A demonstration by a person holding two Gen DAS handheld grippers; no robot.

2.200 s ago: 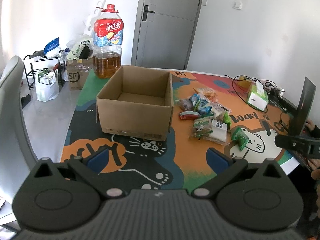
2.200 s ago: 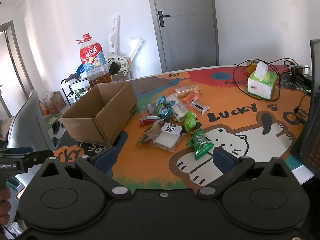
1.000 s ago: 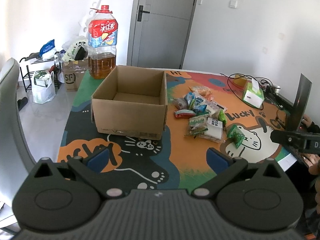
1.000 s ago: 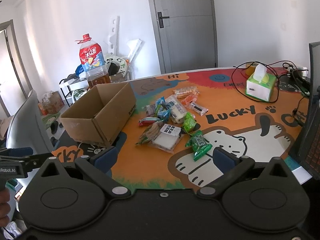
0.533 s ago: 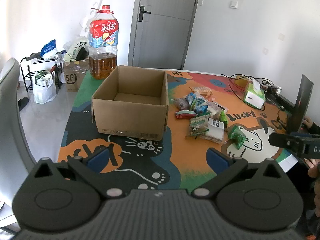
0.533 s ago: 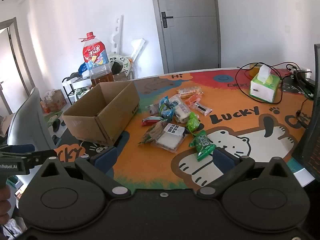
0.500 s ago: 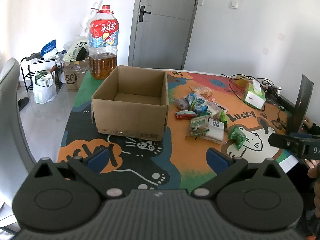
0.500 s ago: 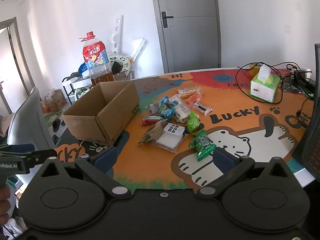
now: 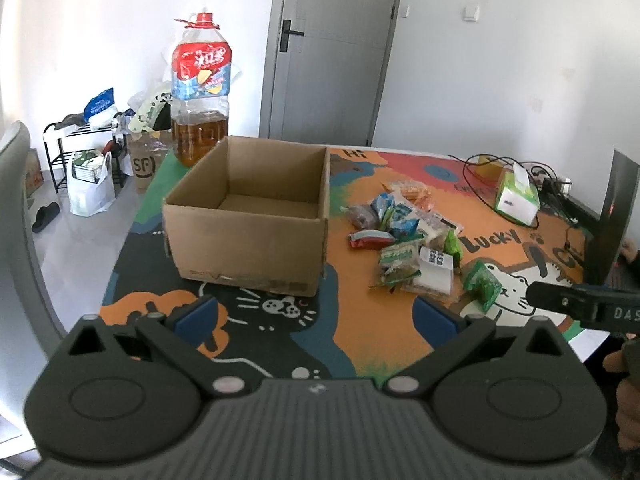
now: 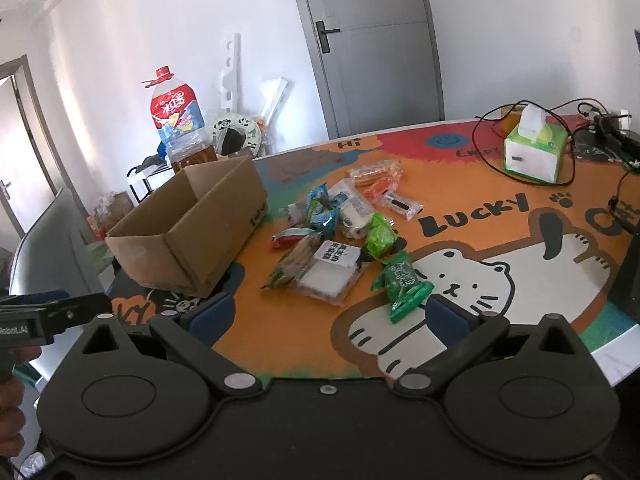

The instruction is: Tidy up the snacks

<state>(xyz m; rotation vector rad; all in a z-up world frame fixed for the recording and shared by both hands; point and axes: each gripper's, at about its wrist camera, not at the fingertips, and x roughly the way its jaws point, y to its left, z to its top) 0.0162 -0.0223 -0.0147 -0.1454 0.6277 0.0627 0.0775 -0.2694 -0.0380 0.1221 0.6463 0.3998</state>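
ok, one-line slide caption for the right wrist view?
Open right gripper above the table edge, facing a snack pile beside an open cardboard box.

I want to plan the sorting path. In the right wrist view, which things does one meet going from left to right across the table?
cardboard box → red snack packet → white labelled packet → green snack packet → tissue box

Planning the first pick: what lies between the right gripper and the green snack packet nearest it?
Nothing: in the right wrist view only bare printed table mat separates the open right gripper from the green packet, which lies just ahead of its right finger.
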